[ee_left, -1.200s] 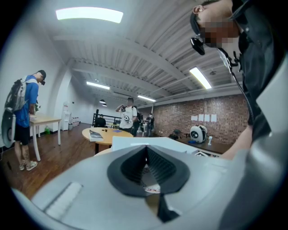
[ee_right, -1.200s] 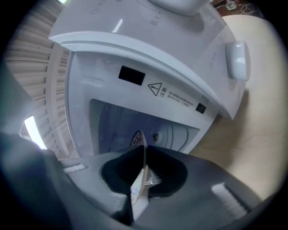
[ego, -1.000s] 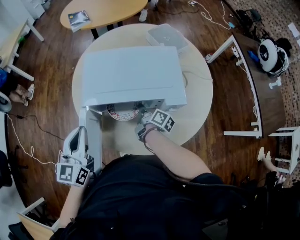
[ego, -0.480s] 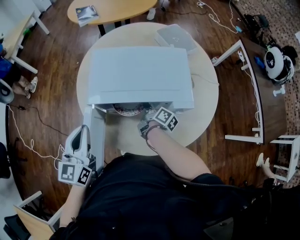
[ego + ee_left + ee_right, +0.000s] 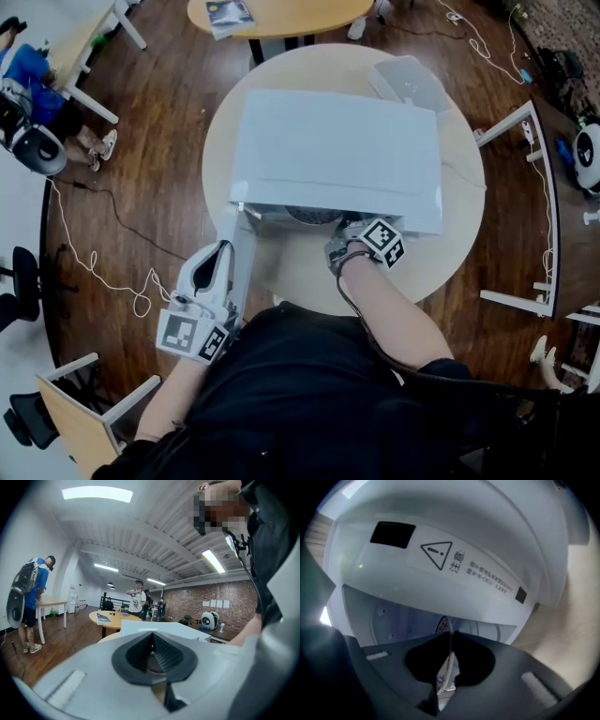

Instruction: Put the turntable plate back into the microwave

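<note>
I am working the insertion step with the right gripper (image 5: 451, 638), whose jaws are pinching the rim of the round patterned turntable plate (image 5: 442, 624), the pads pressed almost together on that thin edge. The plate is reaching through the open front of the boxy white microwave (image 5: 337, 150), which is sitting on the round pale wooden table (image 5: 309, 277), and most of it is already inside the cavity. To do this well, I am judging that the plate needs levelling before it goes down, then centring over the cavity floor so it seats flat and not cocked against a wall (from the right gripper view it is showing nearly edge-on, so I cannot tell its true tilt). I am also thinking a thin-rim pinch like this wants a slow, low release, since the glaze is probably slippery. The left gripper (image 5: 151, 645) is hanging at the near left, just beside the swung-open white microwave door (image 5: 241, 262), its jaws pressed together with nothing between them.
</note>
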The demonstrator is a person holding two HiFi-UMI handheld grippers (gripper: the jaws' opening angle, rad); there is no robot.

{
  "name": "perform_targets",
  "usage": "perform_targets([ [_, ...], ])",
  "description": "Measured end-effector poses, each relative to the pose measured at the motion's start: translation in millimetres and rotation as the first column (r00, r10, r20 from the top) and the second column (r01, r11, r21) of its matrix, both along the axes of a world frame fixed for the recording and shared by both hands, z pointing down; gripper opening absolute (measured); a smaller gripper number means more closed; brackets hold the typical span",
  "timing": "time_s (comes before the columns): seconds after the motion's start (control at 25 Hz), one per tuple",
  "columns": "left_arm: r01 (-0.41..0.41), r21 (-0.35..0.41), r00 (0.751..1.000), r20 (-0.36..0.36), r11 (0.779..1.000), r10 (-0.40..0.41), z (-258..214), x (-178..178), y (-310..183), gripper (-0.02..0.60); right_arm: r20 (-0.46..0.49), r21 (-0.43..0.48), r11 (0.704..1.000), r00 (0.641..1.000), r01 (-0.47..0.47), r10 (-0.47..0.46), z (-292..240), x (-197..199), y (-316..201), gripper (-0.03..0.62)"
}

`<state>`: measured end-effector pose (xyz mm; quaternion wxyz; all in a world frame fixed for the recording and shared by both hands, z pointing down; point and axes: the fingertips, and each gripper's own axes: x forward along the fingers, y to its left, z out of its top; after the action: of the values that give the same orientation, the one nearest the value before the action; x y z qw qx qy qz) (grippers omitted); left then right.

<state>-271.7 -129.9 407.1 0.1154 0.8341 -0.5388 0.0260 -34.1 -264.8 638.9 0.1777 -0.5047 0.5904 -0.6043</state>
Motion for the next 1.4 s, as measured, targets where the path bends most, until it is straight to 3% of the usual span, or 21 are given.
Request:
perform_targets([
  [0.36, 0.029, -0.03, 1.0, 0.009, 0.999, -0.028, 3.8, -21.9, 4.1, 0.003, -0.012, 0.009, 0.999, 0.999, -0.031, 0.031, 7.4, -24.2, -15.5, 0.025],
  [0.88, 0.016, -0.05, 1.0, 0.005, 0.999, -0.016, 9.3, -14.8, 2.9, 0.003, -0.053, 0.016, 0.995, 0.993, -0.1, 0.101, 11.6, -18.4, -30.8, 0.025],
  [1.4, 0.013, -0.048, 1.0, 0.011, 0.999, -0.013, 8.4, -14.9, 3.8, 0.003, -0.051, -0.005, 0.968, 0.967, -0.249, 0.248, 26.7, -5.2, -40.2, 0.028],
])
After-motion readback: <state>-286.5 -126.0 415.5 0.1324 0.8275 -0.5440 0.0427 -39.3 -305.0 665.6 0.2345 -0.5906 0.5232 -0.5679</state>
